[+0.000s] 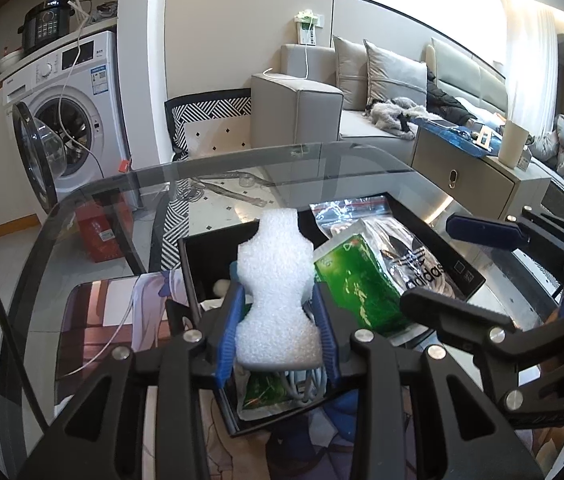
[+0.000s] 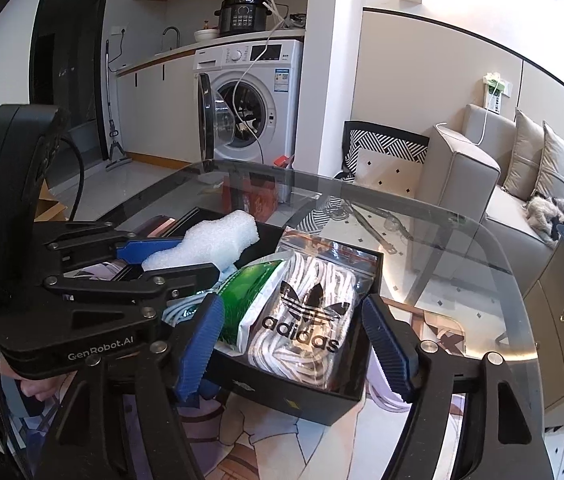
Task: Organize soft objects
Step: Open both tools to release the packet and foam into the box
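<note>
A white foam piece (image 1: 277,280) stands pinched at its narrow waist between the blue pads of my left gripper (image 1: 277,322), over the near left part of a black box (image 1: 191,264). In the box lie a green packet (image 1: 358,280), a clear adidas bag (image 1: 418,258) of white cord and a coil of white cable (image 1: 302,384). My right gripper (image 2: 296,342) stands open astride the adidas bag (image 2: 306,320), pads clear of it, above the black box (image 2: 282,394). The right wrist view also has the left gripper (image 2: 185,258) on the foam piece (image 2: 209,242), beside the green packet (image 2: 249,292).
The box rests on a printed mat (image 2: 265,440) on a round glass table (image 2: 462,216). Beyond the table are a washing machine (image 2: 257,92) with its door open, a grey sofa (image 1: 314,104) and a low cabinet (image 1: 466,176) with a cup on it.
</note>
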The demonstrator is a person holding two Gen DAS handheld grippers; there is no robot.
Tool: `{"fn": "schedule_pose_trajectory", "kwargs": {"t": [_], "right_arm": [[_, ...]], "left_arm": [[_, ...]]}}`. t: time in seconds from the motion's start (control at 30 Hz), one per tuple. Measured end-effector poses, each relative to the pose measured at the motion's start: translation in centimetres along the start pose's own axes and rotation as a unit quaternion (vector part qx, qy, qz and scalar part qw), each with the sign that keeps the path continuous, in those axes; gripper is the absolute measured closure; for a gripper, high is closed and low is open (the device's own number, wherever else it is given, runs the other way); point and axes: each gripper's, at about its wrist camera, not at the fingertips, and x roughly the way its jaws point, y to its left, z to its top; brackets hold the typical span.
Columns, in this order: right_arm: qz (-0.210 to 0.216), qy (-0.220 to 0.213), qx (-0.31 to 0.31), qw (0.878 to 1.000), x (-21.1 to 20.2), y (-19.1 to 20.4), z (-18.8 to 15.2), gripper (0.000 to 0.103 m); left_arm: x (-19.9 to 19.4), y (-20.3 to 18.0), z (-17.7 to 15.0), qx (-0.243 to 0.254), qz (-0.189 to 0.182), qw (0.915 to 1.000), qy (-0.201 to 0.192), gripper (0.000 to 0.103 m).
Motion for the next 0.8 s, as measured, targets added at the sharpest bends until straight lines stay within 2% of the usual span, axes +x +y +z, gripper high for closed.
{"fn": "schedule_pose_trajectory", "kwargs": {"t": [0.1,0.2,0.33,0.4,0.43,0.47,0.5,0.63,0.8], "right_arm": [[-0.001,-0.006,0.007,1.0,-0.4,-0.2,0.0,0.025],[0.0,-0.02,0.018,1.0,-1.4,-0.5,-0.2,0.019],[-0.001,-0.032,0.028,0.999,-2.7,-1.1,-0.7,0.015],[0.0,-0.038,0.035,0.999,-3.3,-1.3,-1.0,0.01],[0.002,-0.042,0.039,0.998,-3.6,-1.5,-1.2,0.003],[0.004,-0.048,0.044,0.998,-3.9,-1.5,-1.4,0.0],[0.009,-0.056,0.05,0.997,-4.3,-1.6,-1.6,0.0],[0.008,-0.071,0.056,0.996,-5.2,-1.7,-2.3,0.0],[0.01,-0.09,0.057,0.994,-6.1,-1.7,-2.9,0.0]], "left_arm": [[-0.2,-0.2,-0.1,0.001,-0.005,1.0,0.005,0.063],[-1.1,-0.5,-0.4,0.001,-0.016,0.9999,0.004,0.044],[-2.6,-0.6,-0.7,-0.002,-0.009,0.9999,-0.01,0.041],[-3.2,-0.5,-0.9,-0.006,-0.006,0.9999,-0.014,0.034],[-3.6,-0.4,-1.0,-0.011,-0.002,0.9998,-0.019,0.02],[-3.9,-0.3,-1.2,-0.014,0.003,0.9996,-0.026,0.008],[-4.5,-0.1,-1.4,-0.019,0.011,0.9991,-0.038,0.005],[-5.6,0.2,-1.9,-0.028,0.02,0.998,-0.053,0.0],[-6.8,0.0,-2.7,-0.02,0.045,0.9956,-0.08,0.0]]}}
